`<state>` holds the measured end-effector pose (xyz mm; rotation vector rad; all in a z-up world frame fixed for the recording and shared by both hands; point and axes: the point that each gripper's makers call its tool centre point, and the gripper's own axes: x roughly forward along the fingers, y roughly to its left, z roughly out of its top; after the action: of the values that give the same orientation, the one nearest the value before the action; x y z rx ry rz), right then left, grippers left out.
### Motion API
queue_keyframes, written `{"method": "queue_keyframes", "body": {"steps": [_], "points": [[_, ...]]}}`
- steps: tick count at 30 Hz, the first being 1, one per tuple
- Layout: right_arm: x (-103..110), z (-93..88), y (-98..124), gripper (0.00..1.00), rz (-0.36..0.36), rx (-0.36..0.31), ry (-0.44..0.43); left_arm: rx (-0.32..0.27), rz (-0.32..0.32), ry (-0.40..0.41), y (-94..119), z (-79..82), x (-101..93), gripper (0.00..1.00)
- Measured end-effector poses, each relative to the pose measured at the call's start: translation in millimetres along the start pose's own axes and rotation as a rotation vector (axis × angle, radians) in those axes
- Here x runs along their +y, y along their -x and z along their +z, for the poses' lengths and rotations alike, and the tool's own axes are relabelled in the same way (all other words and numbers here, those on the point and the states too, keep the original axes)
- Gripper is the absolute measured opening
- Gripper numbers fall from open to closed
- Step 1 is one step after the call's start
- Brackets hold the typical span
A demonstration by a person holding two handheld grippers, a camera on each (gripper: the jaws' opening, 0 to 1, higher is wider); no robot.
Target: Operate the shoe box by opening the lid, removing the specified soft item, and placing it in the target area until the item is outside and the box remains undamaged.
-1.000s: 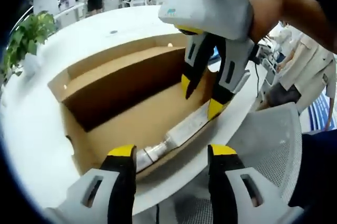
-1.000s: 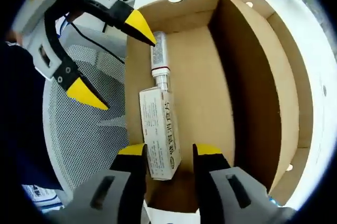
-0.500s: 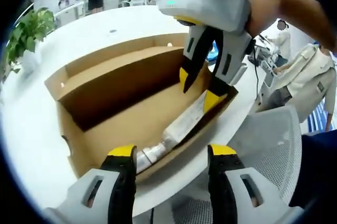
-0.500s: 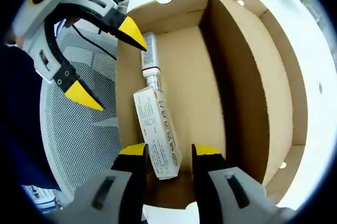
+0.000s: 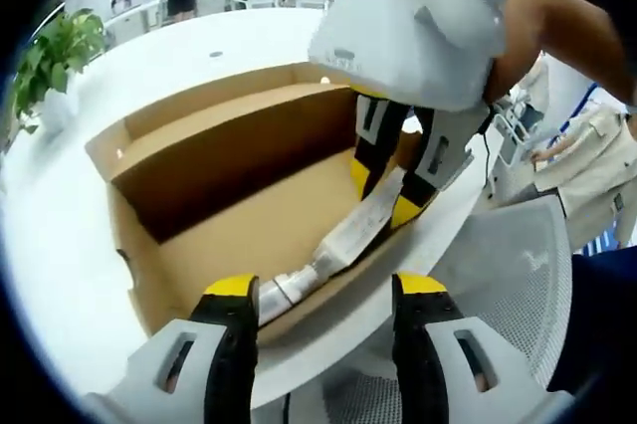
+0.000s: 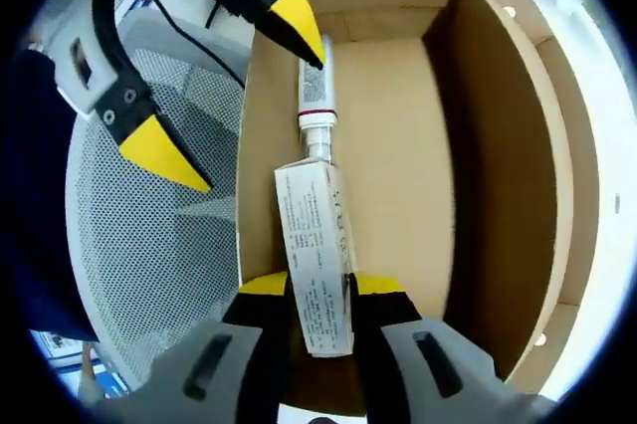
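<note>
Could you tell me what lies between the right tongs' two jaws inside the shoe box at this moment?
In the right gripper view, the near end of the white carton lies between the jaws of the right tongs, with its silver tube poking out the far end along the shoe box floor.

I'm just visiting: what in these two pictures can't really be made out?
- Print on the white carton, right gripper view: too small to read.
- Carton's near end: hidden between the right gripper tips, so actual contact is unclear.
- Far box corner, left gripper view: covered by the right gripper.
- People in the background, left gripper view: tiny, blurred.
</note>
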<state>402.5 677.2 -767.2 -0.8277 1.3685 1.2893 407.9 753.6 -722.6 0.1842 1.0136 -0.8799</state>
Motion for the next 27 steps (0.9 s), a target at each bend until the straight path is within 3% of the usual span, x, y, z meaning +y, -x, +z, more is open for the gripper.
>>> {"method": "queue_keyframes", "body": {"steps": [9, 15, 27], "points": [[-6.8, 2.3, -13.8, 0.19, -0.037, -0.002, 0.049, 0.0, 0.002, 0.005, 1.0, -1.7, 1.8, 0.53], [-6.7, 1.3, -10.2, 0.18, -0.038, -0.032, 0.075, 0.002, 0.001, 0.003, 0.3, -2.4, 2.5, 0.53], [-10.4, 4.6, 26.0, 0.17, -0.079, -0.129, 0.03, -0.009, -0.021, -0.028, -2.5, 7.5, -6.1, 0.52]]}}
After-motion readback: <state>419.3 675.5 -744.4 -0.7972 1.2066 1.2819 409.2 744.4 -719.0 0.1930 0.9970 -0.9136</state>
